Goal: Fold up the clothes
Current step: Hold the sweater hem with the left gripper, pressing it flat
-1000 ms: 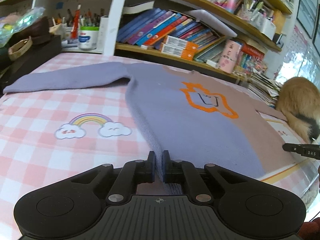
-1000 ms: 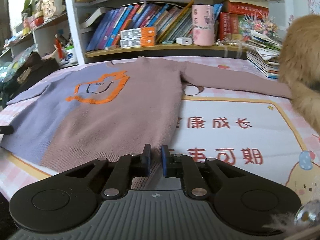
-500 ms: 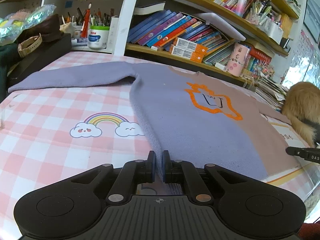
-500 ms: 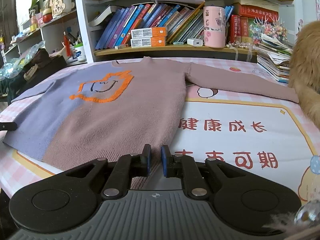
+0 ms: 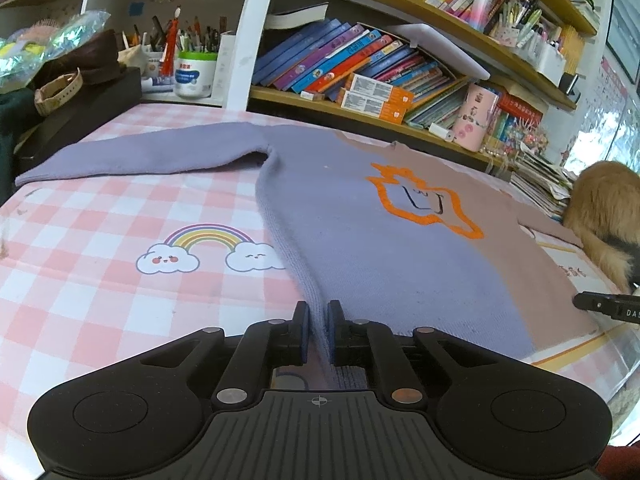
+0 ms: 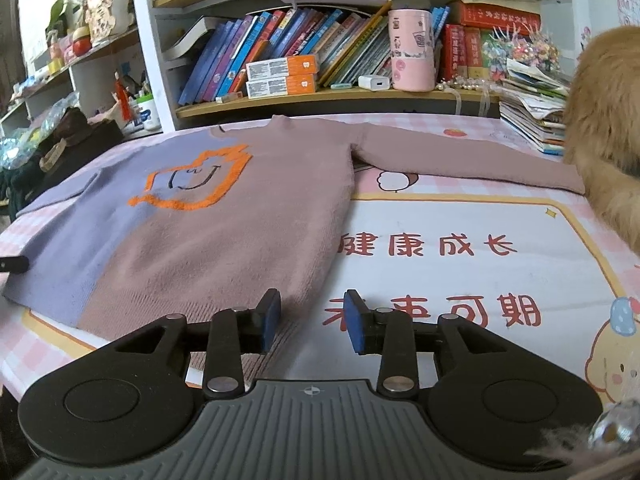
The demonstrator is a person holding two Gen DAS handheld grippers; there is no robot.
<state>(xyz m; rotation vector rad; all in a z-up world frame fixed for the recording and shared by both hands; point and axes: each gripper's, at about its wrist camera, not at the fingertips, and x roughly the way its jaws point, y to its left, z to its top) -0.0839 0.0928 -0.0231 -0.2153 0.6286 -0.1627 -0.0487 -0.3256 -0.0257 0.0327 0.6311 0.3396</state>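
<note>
Sweater (image 5: 380, 248) lies flat, face up, on the checked table cover (image 5: 100, 280), both sleeves spread out; lilac half to the left, dusty-pink half to the right, hem at the near edge.

Left gripper (image 5: 318, 334): fingers nearly together, pinching the lilac hem corner w/ knit between the pads. Right gripper (image 6: 312, 320): jaws opening, pink hem corner lies just under and between them, pads not pressing it, so that side is loose.

To do this step well, I'd say: both corners should be let go evenly so the hem stays straight, then sleeves go in first. Watch the cat (image 6: 604, 128) at far right: it's touching the pink sleeve's cuff end and could drag or sit on it.

Containers: white tub (image 5: 192, 74) on the far-left shelf, pens & brushes standing just behind it — whether inside it, can't tell. Pink cylinder (image 6: 412, 52) on the book shelf, contents not visible. Clear bin (image 5: 548, 60) on the upper right shelf holds pens, by the look.
</note>
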